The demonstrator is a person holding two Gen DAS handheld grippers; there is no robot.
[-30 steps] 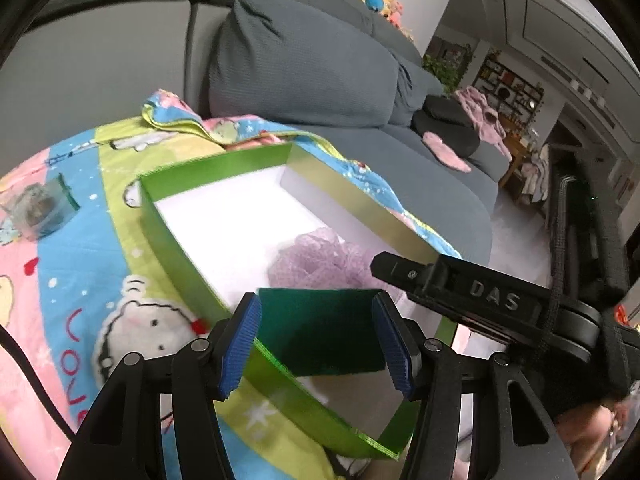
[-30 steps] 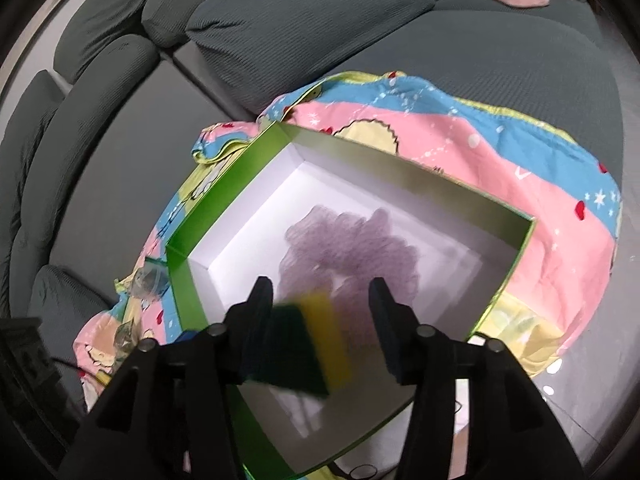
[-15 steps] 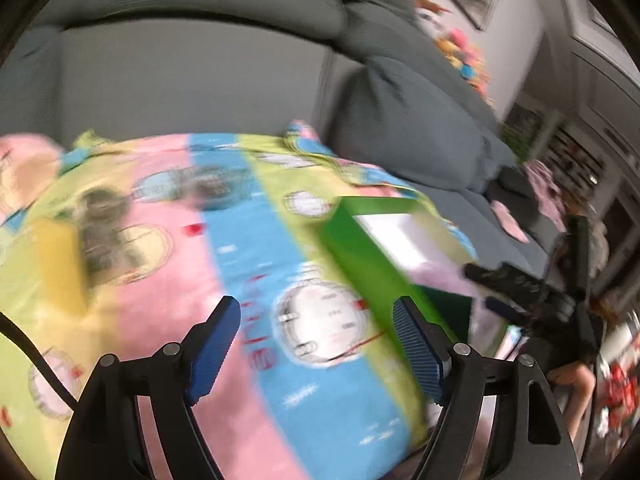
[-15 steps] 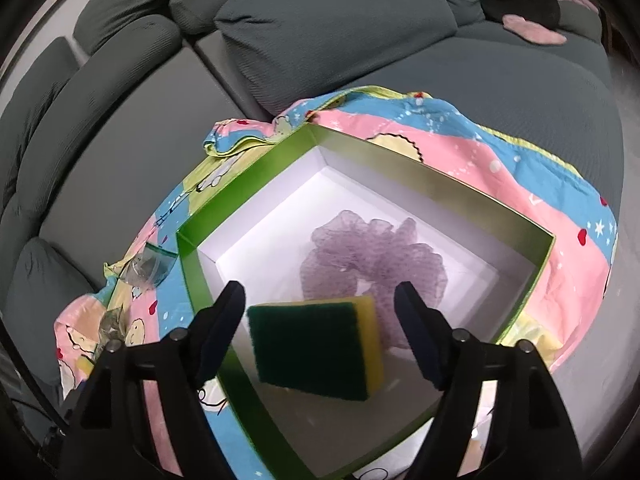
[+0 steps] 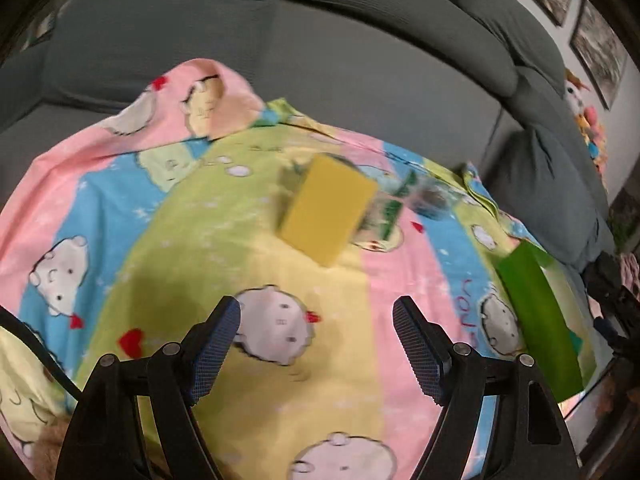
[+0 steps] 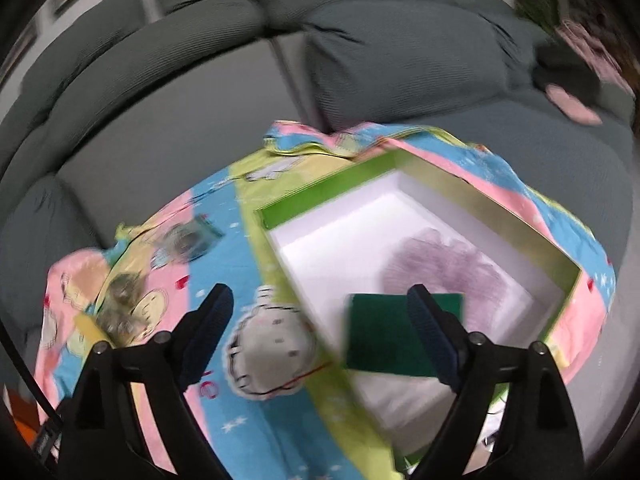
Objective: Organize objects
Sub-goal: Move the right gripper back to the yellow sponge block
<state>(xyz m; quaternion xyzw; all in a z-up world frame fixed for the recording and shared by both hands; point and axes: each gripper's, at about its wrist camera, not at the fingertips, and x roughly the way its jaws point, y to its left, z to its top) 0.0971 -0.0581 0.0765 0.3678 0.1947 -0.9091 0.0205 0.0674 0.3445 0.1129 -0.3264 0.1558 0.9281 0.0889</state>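
Observation:
A green box point(image 6: 320, 196) with a white inside sits on a cartoon-print cloth point(image 6: 224, 248). In it lie a purple mesh puff point(image 6: 444, 268) and a green-topped sponge point(image 6: 384, 336). My right gripper point(image 6: 320, 308) is open and empty, above the box's left wall. In the left wrist view my left gripper point(image 5: 316, 324) is open and empty above the cloth point(image 5: 160, 240). A yellow sponge point(image 5: 328, 216) lies ahead of it, apart from the fingers. The box point(image 5: 536, 312) shows at the right edge.
Clear packets with dark contents lie on the cloth beside the yellow sponge point(image 5: 428, 200) and left of the box point(image 6: 184, 240). A grey sofa point(image 5: 320, 40) with cushions surrounds the cloth. Both views are blurred.
The right gripper let the green-topped sponge go into the box, opened wide and swung left. The left gripper turned left, away from the box, toward the yellow sponge.

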